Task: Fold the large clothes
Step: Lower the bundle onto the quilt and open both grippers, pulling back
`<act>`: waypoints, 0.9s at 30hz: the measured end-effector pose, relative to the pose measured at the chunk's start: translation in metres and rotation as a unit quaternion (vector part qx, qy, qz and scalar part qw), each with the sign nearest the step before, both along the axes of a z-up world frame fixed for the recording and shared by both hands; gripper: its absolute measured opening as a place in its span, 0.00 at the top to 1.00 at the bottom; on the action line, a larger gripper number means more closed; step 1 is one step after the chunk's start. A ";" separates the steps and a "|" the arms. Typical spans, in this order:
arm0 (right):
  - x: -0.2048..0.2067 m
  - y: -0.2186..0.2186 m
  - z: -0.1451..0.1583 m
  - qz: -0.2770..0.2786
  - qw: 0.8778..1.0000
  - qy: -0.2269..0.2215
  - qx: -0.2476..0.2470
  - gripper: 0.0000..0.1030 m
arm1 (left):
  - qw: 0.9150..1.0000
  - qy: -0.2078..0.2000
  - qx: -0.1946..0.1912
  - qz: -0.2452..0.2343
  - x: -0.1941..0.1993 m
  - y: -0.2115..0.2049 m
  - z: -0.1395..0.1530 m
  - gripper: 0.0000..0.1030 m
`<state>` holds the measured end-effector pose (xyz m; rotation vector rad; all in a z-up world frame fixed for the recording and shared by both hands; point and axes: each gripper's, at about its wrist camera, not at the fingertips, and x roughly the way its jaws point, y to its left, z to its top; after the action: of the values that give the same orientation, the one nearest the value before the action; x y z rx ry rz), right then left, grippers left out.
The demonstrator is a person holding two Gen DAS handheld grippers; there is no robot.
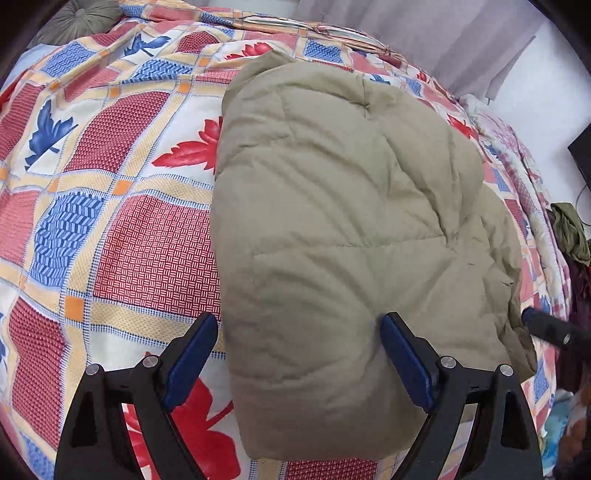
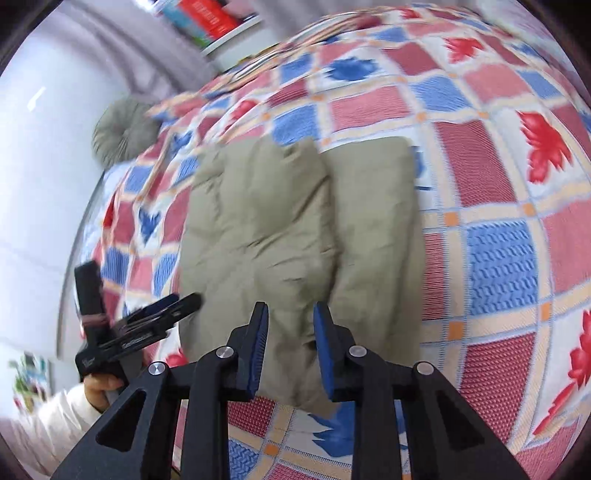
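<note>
The folded olive padded jacket [image 1: 351,229] lies mid-frame on the patterned bed [image 1: 122,236], looking soft, puffy and light, best pinched at an edge, with left gripper [image 1: 299,365] spread wide and right gripper [image 2: 290,354] narrowed, both empty.

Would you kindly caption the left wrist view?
Open left gripper above a folded olive padded jacket on a patterned bedspread.

Patchwork-print bedspread [image 1: 110,155], grey curtain [image 1: 461,40] — white wall [image 2: 40,155], bookshelf [image 2: 210,22]
</note>
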<state>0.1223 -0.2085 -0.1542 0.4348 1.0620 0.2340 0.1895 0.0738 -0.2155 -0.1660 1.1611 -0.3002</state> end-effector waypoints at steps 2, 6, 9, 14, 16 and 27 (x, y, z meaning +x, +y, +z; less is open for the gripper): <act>0.003 0.022 -0.011 0.015 0.999 0.013 -0.035 0.73 | 1.000 0.000 0.008 0.004 0.000 -0.001 -0.003 0.10; -0.016 0.023 -0.010 -0.002 0.997 0.032 -0.065 0.73 | 1.000 -0.002 0.018 -0.005 -0.002 -0.002 -0.004 0.10; -0.021 0.012 -0.030 -0.031 0.996 0.059 -0.065 0.73 | 1.000 0.008 0.014 -0.007 -0.001 -0.002 -0.007 0.10; -0.020 0.005 -0.061 -0.056 0.994 0.085 -0.050 0.73 | 1.000 0.014 0.015 -0.002 -0.003 -0.004 -0.010 0.10; -0.018 0.007 -0.069 -0.059 0.993 0.089 -0.055 0.73 | 1.000 0.021 0.013 0.002 -0.003 -0.003 -0.010 0.10; -0.023 0.003 -0.063 -0.057 0.993 0.097 -0.042 0.73 | 0.998 0.026 0.050 0.006 -0.019 -0.006 0.013 0.10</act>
<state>0.0988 -0.2057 -0.2171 0.4478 1.2284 0.0447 0.1701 0.0681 -0.2022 -0.0937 1.2228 -0.2275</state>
